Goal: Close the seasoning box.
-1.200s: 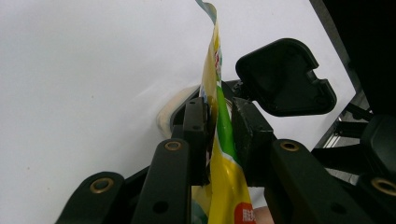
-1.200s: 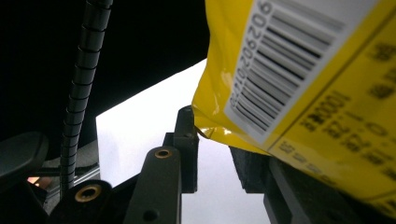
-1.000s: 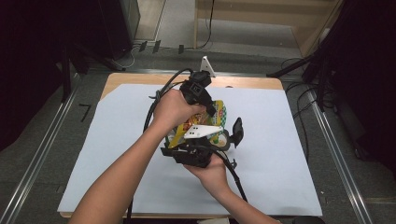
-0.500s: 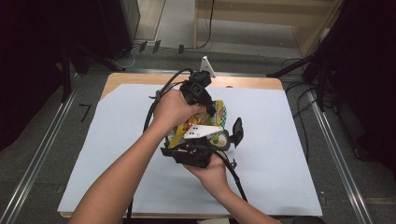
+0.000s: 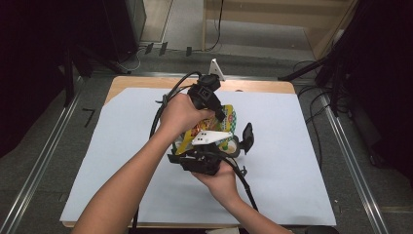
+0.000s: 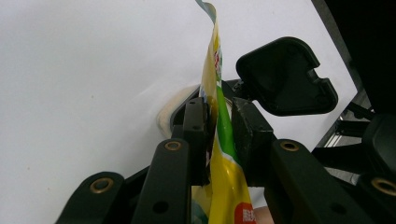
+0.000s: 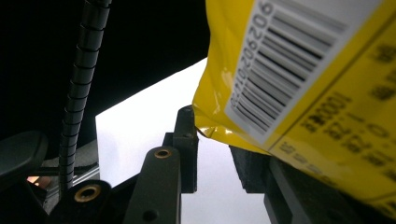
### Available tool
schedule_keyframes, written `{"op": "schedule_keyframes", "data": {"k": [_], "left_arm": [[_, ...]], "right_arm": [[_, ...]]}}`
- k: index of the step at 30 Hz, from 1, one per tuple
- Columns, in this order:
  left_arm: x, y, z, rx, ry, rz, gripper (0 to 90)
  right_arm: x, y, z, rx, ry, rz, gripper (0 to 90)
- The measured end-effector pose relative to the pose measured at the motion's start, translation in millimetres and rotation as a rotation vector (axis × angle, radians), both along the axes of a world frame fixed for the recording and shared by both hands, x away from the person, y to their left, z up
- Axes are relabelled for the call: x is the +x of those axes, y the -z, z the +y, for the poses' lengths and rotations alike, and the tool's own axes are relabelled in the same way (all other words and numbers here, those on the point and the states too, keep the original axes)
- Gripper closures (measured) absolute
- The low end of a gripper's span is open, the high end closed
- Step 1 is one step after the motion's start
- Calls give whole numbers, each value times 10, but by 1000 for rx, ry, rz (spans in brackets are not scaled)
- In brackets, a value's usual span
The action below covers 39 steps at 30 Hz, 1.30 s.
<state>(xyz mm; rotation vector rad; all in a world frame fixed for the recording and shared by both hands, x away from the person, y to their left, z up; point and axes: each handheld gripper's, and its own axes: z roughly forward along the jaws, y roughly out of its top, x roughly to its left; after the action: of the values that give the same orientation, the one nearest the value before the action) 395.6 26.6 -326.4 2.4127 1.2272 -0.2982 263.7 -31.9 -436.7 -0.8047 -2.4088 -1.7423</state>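
Nothing moved: yellow-green snack packet (image 6: pixel 219 154) with barcode.

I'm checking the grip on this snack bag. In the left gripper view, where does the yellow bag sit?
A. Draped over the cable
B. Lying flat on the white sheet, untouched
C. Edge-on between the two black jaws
C: the yellow bag stands edge-on between the left gripper jaws, which clamp it.

left gripper (image 6: pixel 218 133): jaws clamped on the yellow plastic snack bag (image 5: pixel 210 127), at its far side | right gripper (image 7: pixel 212 151): at its near side, bag corner between jaws, grip unclear
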Motion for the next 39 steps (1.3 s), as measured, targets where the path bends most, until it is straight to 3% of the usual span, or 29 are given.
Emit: {"op": "schedule_keyframes", "data": {"k": [39], "left_arm": [[-5, 4, -2, 2, 1, 10, 764]], "right_arm": [[-22, -18, 10, 4, -1, 4, 731]]}}
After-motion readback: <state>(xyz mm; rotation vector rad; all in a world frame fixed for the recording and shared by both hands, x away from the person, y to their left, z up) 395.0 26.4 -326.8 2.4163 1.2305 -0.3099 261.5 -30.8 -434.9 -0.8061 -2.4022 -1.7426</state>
